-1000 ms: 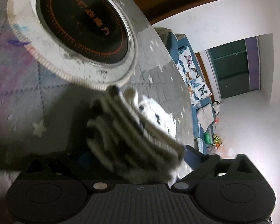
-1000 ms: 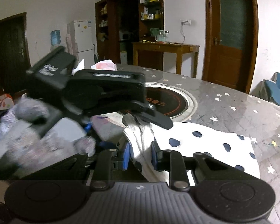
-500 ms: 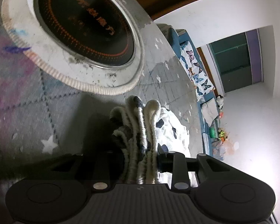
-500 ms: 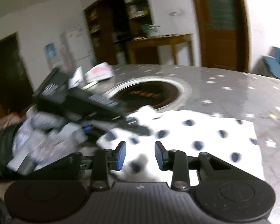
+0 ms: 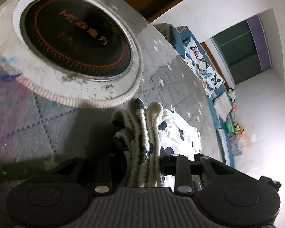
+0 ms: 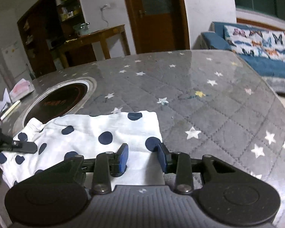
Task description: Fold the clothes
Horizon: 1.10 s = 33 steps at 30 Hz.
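Left gripper (image 5: 142, 161): jaws clamped on the bunched, gathered edge of the white garment with dark blue dots (image 5: 142, 133); several ribbed folds stand pinched between the 2 fingers and stick out just past the tips. Right of that clamp the rest of the garment spreads flat on the table. Just beyond the fabric, ahead and left of the tips, sits the round inset cooktop (image 5: 76, 36), black glass with orange lettering inside a pale worn ring, set into the grey quilted table cover with white stars (image 5: 167, 72). Far right of this view: a blue sofa with a butterfly-print cloth (image 5: 205, 62) and a dark green door. Right gripper (image 6: 142, 156): jaws apart, blue pads (image 6: 123, 156) visible on both sides, nothing between them; tips poised over the near right corner of the garment (image 6: 89, 134), contact with the cloth cannot be told. The garment lies folded in a rough rectangle, running from between the tips out to the left, its far left corner overlapping the cooktop ring (image 6: 81, 87). The tip of the left gripper (image 6: 19, 145) enters at the left edge of this view, over the garment's left end. Further left on the table: a pen (image 6: 10, 110) and a pink-and-white packet (image 6: 21, 88). Beyond the table: a wooden side table (image 6: 93, 41), a brown door, dark shelving.
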Tool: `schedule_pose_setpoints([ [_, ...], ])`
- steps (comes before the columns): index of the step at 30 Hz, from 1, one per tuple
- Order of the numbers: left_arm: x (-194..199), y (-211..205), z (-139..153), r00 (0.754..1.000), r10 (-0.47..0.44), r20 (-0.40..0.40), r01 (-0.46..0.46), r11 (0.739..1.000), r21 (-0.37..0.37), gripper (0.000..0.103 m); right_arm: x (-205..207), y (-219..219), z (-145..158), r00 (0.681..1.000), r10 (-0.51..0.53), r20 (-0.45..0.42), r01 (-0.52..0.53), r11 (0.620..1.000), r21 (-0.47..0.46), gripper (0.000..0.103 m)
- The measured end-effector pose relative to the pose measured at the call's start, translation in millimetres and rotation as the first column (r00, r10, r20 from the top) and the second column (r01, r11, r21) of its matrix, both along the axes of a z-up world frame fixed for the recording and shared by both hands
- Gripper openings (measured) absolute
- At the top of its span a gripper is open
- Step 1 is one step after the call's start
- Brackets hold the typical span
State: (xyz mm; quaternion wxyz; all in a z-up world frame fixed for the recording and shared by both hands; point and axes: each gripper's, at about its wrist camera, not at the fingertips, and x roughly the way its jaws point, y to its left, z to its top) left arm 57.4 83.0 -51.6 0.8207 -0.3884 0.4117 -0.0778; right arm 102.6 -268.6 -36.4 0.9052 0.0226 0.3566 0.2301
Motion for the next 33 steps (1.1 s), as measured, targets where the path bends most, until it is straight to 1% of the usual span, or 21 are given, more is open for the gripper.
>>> schedule_pose_setpoints([
  [5, 3.6, -2.2, 3.3, 1.000, -0.010, -0.001, 0.010, 1.000, 0.030, 0.033, 4.9, -10.2, -3.2, 0.999, -0.054, -0.005, 0.054, 0.997, 0.050, 0.034],
  [9, 8.4, -6.5, 7.4, 1.000, -0.020, 0.000, 0.020, 0.998, 0.058, 0.033, 4.5, -15.0, -9.8, 0.999, -0.030, -0.033, 0.032, 0.997, 0.069, 0.034],
  [11, 12.9, -8.7, 7.5, 1.000, -0.028, 0.000, 0.028, 0.997, 0.074, 0.033, 0.7, -16.3, -10.9, 0.999, -0.008, -0.053, 0.014, 0.993, 0.114, 0.033],
  [12, 14.7, -10.3, 8.0, 0.999, -0.033, 0.000, 0.033, 0.996, 0.084, 0.033, -0.8, -15.7, -11.4, 0.998, -0.002, -0.057, 0.009, 0.992, 0.123, 0.026],
  [13, 16.2, -12.9, 9.5, 0.999, -0.040, 0.001, 0.040, 0.994, 0.099, 0.033, -3.1, -14.7, -11.8, 0.998, 0.004, -0.057, 0.003, 0.992, 0.129, 0.014],
  [16, 22.5, -20.9, 14.3, 0.998, -0.065, 0.001, 0.064, 0.989, 0.132, 0.033, -7.9, -17.1, -8.2, 0.999, -0.004, -0.038, 0.009, 0.991, 0.131, 0.009],
  [18, 28.7, -26.3, 19.7, 0.997, -0.082, 0.007, 0.080, 0.987, 0.140, 0.033, -9.6, -23.5, 0.3, 1.000, -0.023, -0.010, 0.024, 0.990, 0.136, 0.008],
  [21, 41.4, -38.9, 32.9, 0.992, -0.121, 0.040, 0.113, 0.980, 0.162, 0.033, -7.4, -33.4, 13.4, 0.998, -0.052, 0.030, 0.047, 0.989, 0.141, 0.008],
  [24, 58.3, -54.7, 43.9, 0.985, -0.158, 0.065, 0.143, 0.971, 0.189, 0.033, 2.1, -43.0, 29.0, 0.994, -0.087, 0.073, 0.077, 0.989, 0.123, 0.008],
  [30, 94.8, -86.7, 54.8, 0.973, -0.214, 0.081, 0.191, 0.956, 0.224, 0.033, 28.9, -61.4, 48.7, 0.981, -0.160, 0.113, 0.148, 0.983, 0.104, 0.008],
  [33, 107.1, -100.9, 54.5, 0.969, -0.234, 0.078, 0.210, 0.949, 0.233, 0.033, 38.6, -66.3, 46.5, 0.978, -0.177, 0.109, 0.168, 0.982, 0.090, 0.008],
])
